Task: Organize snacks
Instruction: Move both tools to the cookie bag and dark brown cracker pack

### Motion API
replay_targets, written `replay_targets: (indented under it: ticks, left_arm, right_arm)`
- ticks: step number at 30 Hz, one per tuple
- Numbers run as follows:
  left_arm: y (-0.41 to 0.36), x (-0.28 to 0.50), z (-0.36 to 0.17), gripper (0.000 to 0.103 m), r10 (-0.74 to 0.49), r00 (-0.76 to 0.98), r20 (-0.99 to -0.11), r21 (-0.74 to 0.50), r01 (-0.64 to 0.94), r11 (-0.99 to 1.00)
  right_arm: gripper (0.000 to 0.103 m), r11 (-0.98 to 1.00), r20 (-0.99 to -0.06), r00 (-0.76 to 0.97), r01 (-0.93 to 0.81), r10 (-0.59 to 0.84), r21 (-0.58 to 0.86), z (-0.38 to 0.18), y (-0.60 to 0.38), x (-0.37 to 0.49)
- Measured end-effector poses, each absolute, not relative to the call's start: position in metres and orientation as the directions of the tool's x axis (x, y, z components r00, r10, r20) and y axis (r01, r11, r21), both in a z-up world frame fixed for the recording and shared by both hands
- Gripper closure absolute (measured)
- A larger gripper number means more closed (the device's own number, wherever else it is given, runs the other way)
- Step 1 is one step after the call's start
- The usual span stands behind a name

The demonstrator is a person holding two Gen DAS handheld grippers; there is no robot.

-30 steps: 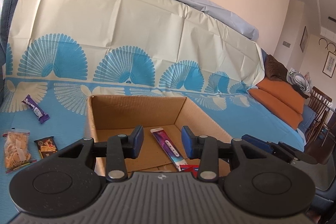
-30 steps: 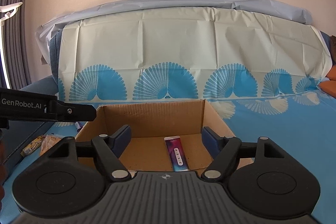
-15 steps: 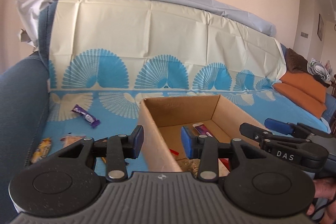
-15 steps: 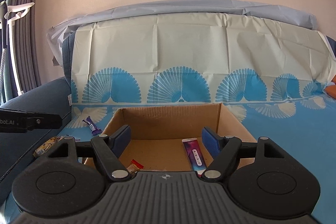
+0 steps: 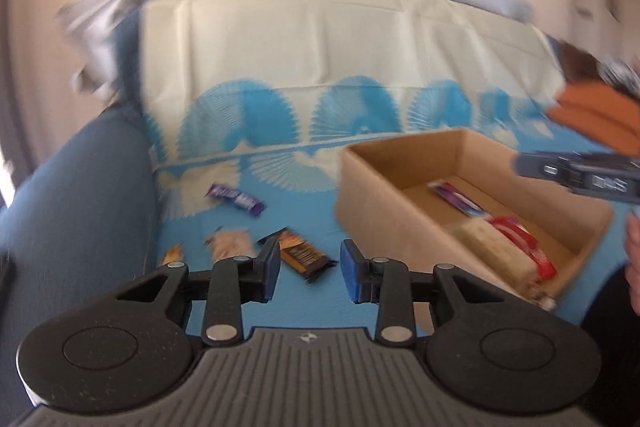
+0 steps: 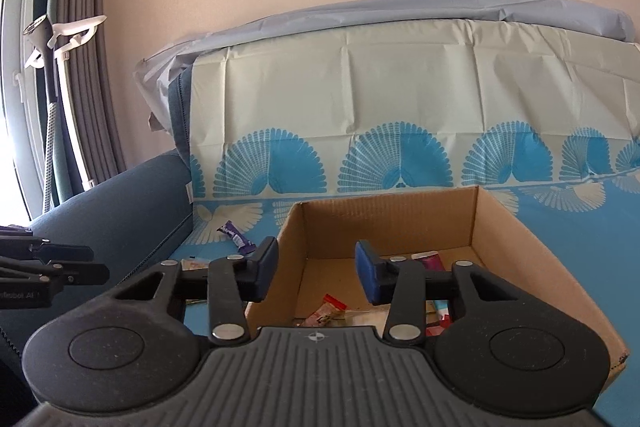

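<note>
While your left gripper hung over the blue patterned cover, its jaws had just been closing a little, stood partly apart and had nothing between them. Just beyond its fingertips, a dark brown and orange snack bar lay flat on the cover. To that bar's left sat a pale packet of crackers, and left again a small yellow-orange wrapper, half hidden behind the gripper's arm. Farther back, a purple chocolate bar lay alone, well apart from the rest. The left wrist view was blurred, so no labels were readable.

Your right gripper pointed at the cardboard box, which stood open-topped on the same cover, to the right of the loose snacks. Its jaws had just been closing sharply; they ended partly apart and gripped nothing. Inside the box you had a long purple-and-white packet against the far side, a red-wrapped packet with a pale packet touching it at the near end, and a small red-and-white wrapper on the floor near the front wall.

From the right wrist view, the left gripper showed at the left edge, above the sofa's dark blue armrest. A bit of your hand showed at the right edge of the left view.
</note>
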State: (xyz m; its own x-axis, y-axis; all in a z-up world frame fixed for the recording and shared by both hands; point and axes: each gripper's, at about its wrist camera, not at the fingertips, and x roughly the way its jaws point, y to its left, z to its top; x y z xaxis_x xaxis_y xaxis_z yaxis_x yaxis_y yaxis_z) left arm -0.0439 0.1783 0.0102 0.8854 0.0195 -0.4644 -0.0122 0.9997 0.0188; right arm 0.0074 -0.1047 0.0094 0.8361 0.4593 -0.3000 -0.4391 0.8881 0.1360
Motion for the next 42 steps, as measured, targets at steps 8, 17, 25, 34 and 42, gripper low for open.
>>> replay_targets:
  ticks: [8,17,25,34,42]
  left_arm:
    - [0.227,-0.029,0.005,0.066,0.037,0.897,-0.441,-0.223,-0.149,0.963]
    - [0.245,-0.001,-0.008,0.066,0.027,0.894,-0.446,-0.302,-0.179,0.937]
    - [0.254,0.030,-0.029,0.066,0.038,0.885,-0.464,-0.365,-0.230,0.902]
    - [0.281,0.051,-0.051,0.066,0.077,0.849,-0.523,-0.412,-0.330,0.849]
    - [0.276,0.060,-0.056,0.066,0.100,0.845,-0.525,-0.367,-0.331,0.869]
  right_arm:
    - [0.065,0.868,-0.268,0.833,-0.497,0.483,0.018,0.010,-0.081,-0.001]
    - [0.065,0.831,-0.182,0.835,-0.543,0.519,-0.122,0.009,-0.053,-0.020]
    - [0.065,0.805,-0.179,0.809,-0.582,0.560,-0.111,0.005,-0.030,-0.029]
    - [0.065,0.817,-0.151,0.820,-0.568,0.552,-0.096,-0.014,0.042,-0.039]
    - [0.064,0.892,-0.208,0.879,-0.448,0.429,-0.054,-0.054,0.095,0.014]
